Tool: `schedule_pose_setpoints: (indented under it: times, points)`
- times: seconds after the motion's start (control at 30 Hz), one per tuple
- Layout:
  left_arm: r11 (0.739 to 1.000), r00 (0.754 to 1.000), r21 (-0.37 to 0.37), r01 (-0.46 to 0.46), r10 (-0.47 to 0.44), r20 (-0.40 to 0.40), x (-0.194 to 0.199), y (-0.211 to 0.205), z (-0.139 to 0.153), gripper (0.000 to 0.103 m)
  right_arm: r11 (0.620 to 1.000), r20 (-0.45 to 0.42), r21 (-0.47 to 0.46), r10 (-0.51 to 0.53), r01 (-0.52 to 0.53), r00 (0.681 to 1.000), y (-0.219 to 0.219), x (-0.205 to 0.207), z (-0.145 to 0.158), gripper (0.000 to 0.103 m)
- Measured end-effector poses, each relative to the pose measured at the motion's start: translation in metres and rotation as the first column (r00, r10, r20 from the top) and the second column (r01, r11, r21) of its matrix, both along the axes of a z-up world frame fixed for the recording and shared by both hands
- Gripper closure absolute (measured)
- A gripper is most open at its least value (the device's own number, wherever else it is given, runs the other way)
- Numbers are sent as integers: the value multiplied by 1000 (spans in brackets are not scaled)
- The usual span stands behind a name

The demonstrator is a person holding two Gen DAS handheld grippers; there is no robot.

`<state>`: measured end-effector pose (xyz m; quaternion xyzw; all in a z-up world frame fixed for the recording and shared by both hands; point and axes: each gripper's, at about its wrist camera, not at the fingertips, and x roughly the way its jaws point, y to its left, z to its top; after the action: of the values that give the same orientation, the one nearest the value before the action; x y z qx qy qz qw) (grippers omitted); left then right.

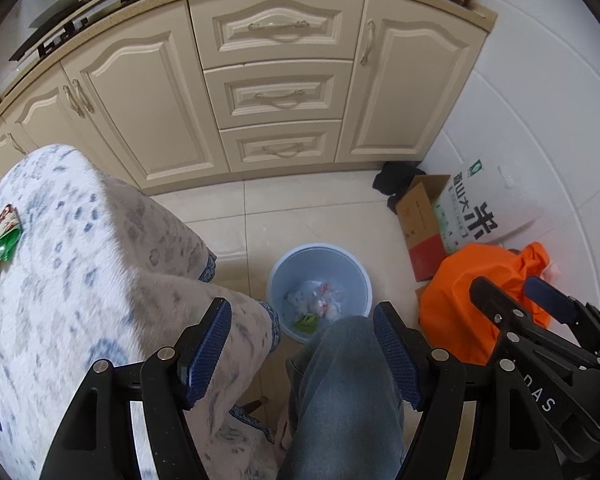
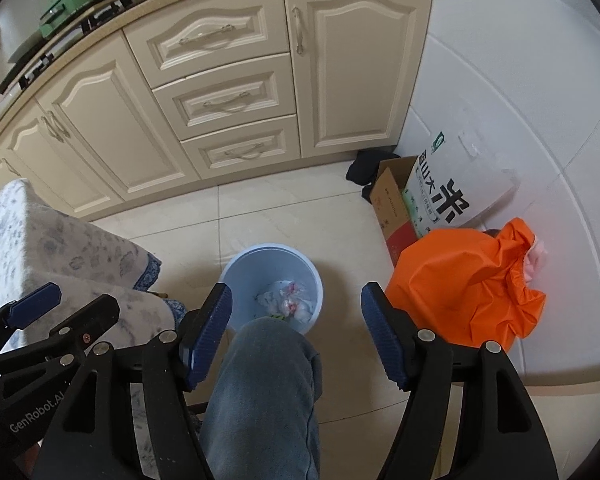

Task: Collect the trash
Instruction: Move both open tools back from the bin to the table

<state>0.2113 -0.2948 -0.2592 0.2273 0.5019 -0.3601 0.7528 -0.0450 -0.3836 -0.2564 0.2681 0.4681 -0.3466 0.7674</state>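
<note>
Two hand-held grippers over bin, both empty.
Left hand-held gripper (image 1: 302, 356) and right hand-held gripper (image 2: 296, 340) hung jaws apart above blue bin (image 2: 236, 276), apparently placed for dropping trash (image 2: 288, 300).

Both grippers, left (image 1: 302, 354) and right (image 2: 296, 334), have black frames with silver rivets and blue ribbed pads (image 1: 204, 354); white lettering marks their sides, "GenRobot.AI" on the left one. The person's knee (image 2: 266, 384) is in faded blue jeans
</note>
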Motion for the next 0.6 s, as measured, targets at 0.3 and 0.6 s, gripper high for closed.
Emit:
schedule_pose_setpoints:
  times: [0.3,0.6]
  points:
    - [998,999,-63,-2,6,49,-34,54,34,33,999,46,-41,15,-13,999,31,-19,26,31]
    - [989,994,-146,-29,44,104,-69,139,73,27,998,114,-39,51,-47,992,70,-32,52,22]
